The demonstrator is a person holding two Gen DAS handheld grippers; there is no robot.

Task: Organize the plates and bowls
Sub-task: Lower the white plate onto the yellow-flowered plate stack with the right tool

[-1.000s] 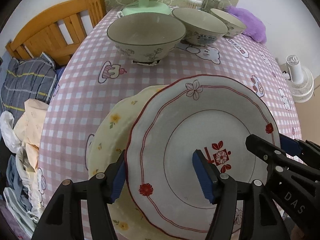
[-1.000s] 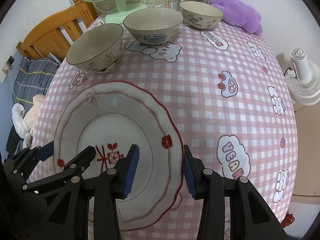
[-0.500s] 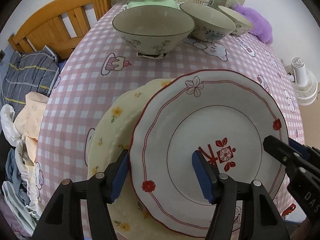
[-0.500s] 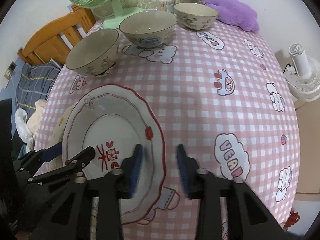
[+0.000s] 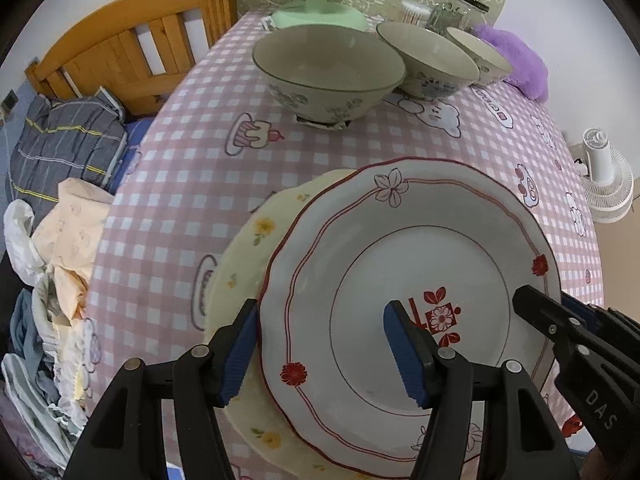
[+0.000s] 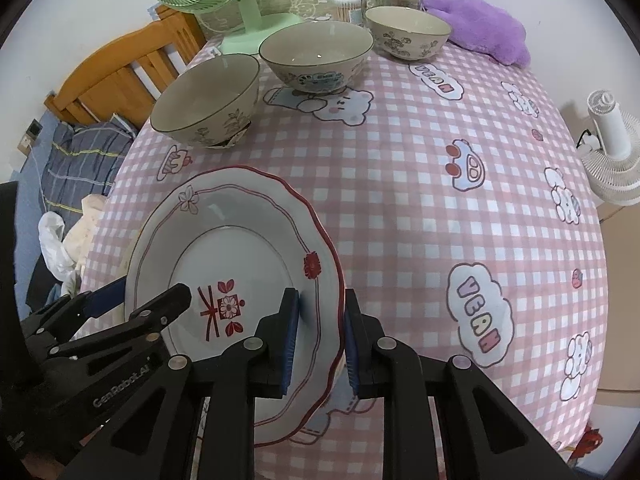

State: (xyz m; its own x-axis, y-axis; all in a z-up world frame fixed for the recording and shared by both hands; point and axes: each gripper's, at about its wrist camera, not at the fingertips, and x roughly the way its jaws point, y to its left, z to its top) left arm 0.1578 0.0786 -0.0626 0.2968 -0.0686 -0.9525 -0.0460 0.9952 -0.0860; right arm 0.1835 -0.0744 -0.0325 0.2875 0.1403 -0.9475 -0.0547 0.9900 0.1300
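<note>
Right wrist view: three empty bowls [image 6: 316, 56], and the right gripper [image 6: 320, 334] has just been closing on the red-rimmed plate [image 6: 236, 264]. The left gripper [image 5: 320, 352] straddles that plate's other rim, unclenched, above one yellow plate [image 5: 248, 248].

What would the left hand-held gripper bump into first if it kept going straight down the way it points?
Probably the red-rimmed plate. The left hand-held gripper has its jaws open astride the plate's left rim, so the rim lies right ahead between them. The outer finger may meet the yellow plate underneath; depth is unclear.
</note>
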